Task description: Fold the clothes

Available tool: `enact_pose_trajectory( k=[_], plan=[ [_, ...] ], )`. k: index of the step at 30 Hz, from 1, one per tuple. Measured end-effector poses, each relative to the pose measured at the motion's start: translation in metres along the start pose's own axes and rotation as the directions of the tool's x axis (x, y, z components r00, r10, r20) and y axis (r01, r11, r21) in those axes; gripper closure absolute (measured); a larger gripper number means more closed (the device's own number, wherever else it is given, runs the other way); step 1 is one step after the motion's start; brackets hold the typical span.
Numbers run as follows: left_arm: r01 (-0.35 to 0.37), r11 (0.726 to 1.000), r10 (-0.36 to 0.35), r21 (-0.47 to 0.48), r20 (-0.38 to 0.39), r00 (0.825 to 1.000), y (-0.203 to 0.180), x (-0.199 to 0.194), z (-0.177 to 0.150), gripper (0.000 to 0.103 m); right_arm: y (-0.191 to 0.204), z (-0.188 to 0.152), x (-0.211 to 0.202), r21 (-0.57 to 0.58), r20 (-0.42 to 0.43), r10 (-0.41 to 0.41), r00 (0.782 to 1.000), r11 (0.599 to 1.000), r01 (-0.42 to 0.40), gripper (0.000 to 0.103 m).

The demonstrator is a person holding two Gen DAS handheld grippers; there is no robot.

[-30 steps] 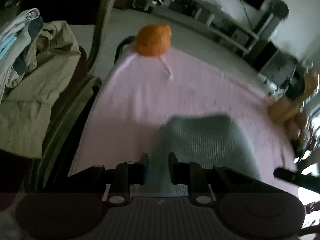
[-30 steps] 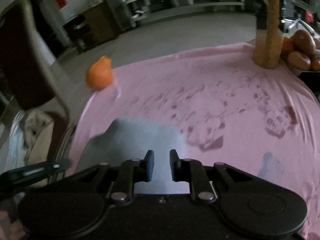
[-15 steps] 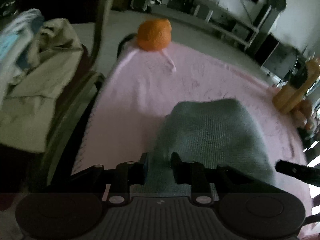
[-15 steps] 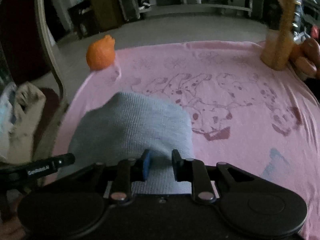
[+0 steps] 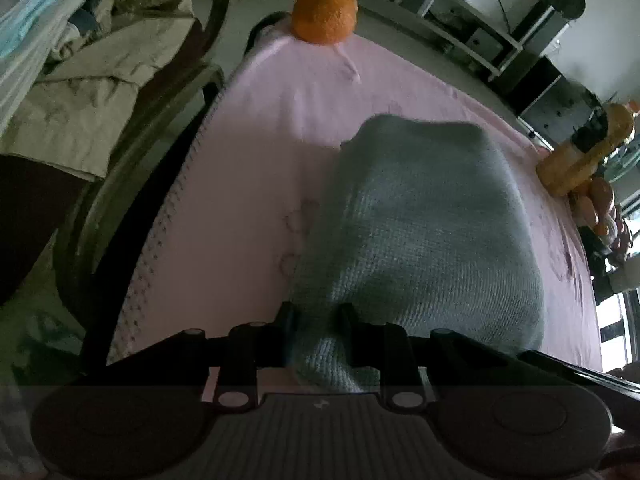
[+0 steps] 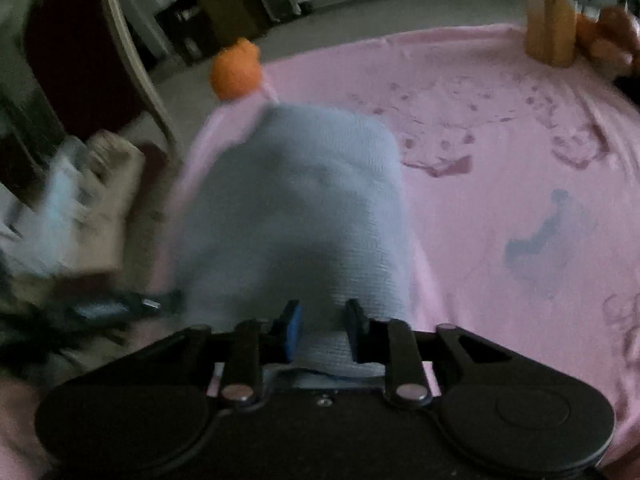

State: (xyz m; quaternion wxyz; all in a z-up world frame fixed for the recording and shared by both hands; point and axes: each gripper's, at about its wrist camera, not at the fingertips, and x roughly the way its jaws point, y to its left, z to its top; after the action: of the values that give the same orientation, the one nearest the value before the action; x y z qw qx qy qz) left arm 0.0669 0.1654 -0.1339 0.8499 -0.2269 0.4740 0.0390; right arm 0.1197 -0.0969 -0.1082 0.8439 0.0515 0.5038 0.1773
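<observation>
The left tongs are closed on the near edge of a grey-blue knitted garment, a bunch of the knit pinched between the two fingers. The right tongs grip the same garment at its near hem; their jaws have just been closing, and the cloth sits between the blue-padded finger and its black partner. Both tongs point steeply down at the cloth.

The garment lies on the near left part of the tabletop, humped up between the two grips, its far end rounded and resting on a pink cloth that covers the tabletop. The pink cloth carries a faded print of spotted dogs to the right of the garment.

At the far left corner of the pink cloth sits an orange ball-shaped thing, well apart from the garment in the left view. At the far right edge stands a yellow-brown bottle with some brownish round things beside it.

Left of the tabletop a chair holds a heap of beige and pale blue clothes.
</observation>
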Motion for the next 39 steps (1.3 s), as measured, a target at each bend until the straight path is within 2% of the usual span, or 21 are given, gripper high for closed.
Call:
enact_pose_trajectory(
  k=[1,2,6,9,10,12,13,15,16,18,20,23,28,30,32,36,39],
  plan=[
    [0.003,1.0,-0.003,0.002,-0.004,1.0,0.0,0.001,-0.001,0.08,-0.003,-0.003,0.008,-0.011,-0.003,-0.045,0.999,0.999,0.045,0.103],
    [0.001,1.0,-0.001,0.008,-0.004,1.0,-0.001,0.002,-0.002,0.079,-0.01,-0.004,0.014,0.002,-0.008,-0.057,0.998,0.998,0.057,0.103],
    [-0.006,1.0,0.006,-0.009,0.006,1.0,0.004,0.001,-0.002,0.071,-0.021,-0.003,0.018,0.016,-0.004,-0.043,0.999,0.999,0.043,0.103],
    [0.049,0.997,-0.046,-0.065,0.048,0.998,0.018,-0.016,-0.002,0.074,-0.017,-0.004,0.008,0.014,0.001,-0.039,0.999,0.999,0.039,0.101],
    [0.08,0.993,-0.074,-0.086,0.069,0.995,0.024,-0.023,-0.002,0.068,-0.018,-0.004,-0.001,0.025,0.008,-0.018,1.0,1.0,0.018,0.098],
    [0.141,0.982,-0.128,-0.128,0.106,0.986,0.036,-0.035,-0.001,0.054,-0.021,-0.004,-0.017,0.043,0.027,0.023,0.999,0.999,-0.024,0.08],
    [0.164,0.974,-0.148,-0.156,0.109,0.983,0.043,-0.036,0.0,0.052,-0.024,-0.002,-0.026,0.044,0.045,0.037,0.998,0.998,-0.039,0.079],
    [0.185,0.958,-0.172,-0.219,0.075,0.982,0.055,-0.028,0.005,0.035,-0.032,0.004,-0.041,0.067,0.081,0.078,0.994,0.994,-0.084,0.076],
    [0.19,0.949,-0.183,-0.252,0.053,0.982,0.06,-0.022,0.007,0.034,-0.036,0.008,-0.048,0.084,0.099,0.101,0.99,0.99,-0.11,0.074],
    [0.2,0.933,-0.206,-0.299,0.012,0.978,0.064,-0.011,0.011,0.033,-0.046,0.017,-0.057,0.117,0.132,0.143,0.981,0.98,-0.159,0.06],
    [0.191,0.93,-0.208,-0.314,-0.022,0.978,0.065,-0.004,0.014,0.034,-0.056,0.024,-0.06,0.142,0.159,0.159,0.974,0.973,-0.182,0.052],
    [0.189,0.944,-0.204,-0.269,-0.027,0.979,0.059,-0.007,0.014,0.033,-0.066,0.029,-0.056,0.17,0.178,0.167,0.97,0.965,-0.198,0.05],
    [0.284,0.925,-0.29,-0.251,0.014,0.957,0.064,-0.005,0.013,0.027,-0.072,0.031,-0.041,0.203,0.169,0.212,0.962,0.948,-0.245,0.036],
    [0.268,0.925,-0.28,-0.27,-0.005,0.96,0.067,0.003,0.016,0.027,-0.074,0.033,-0.035,0.208,0.165,0.23,0.959,0.943,-0.262,0.029],
    [0.256,0.925,-0.272,-0.281,-0.018,0.962,0.071,0.009,0.019,0.027,-0.074,0.036,-0.028,0.203,0.157,0.248,0.956,0.939,-0.277,0.027],
    [0.326,0.887,-0.346,-0.328,-0.002,0.938,0.075,0.017,0.023,0.024,-0.077,0.046,-0.01,0.198,0.131,0.286,0.949,0.931,-0.308,0.022],
    [0.347,0.876,-0.372,-0.334,-0.012,0.928,0.071,0.026,0.027,0.024,-0.083,0.053,0.007,0.224,0.108,0.334,0.936,0.91,-0.35,0.018]
  ],
)
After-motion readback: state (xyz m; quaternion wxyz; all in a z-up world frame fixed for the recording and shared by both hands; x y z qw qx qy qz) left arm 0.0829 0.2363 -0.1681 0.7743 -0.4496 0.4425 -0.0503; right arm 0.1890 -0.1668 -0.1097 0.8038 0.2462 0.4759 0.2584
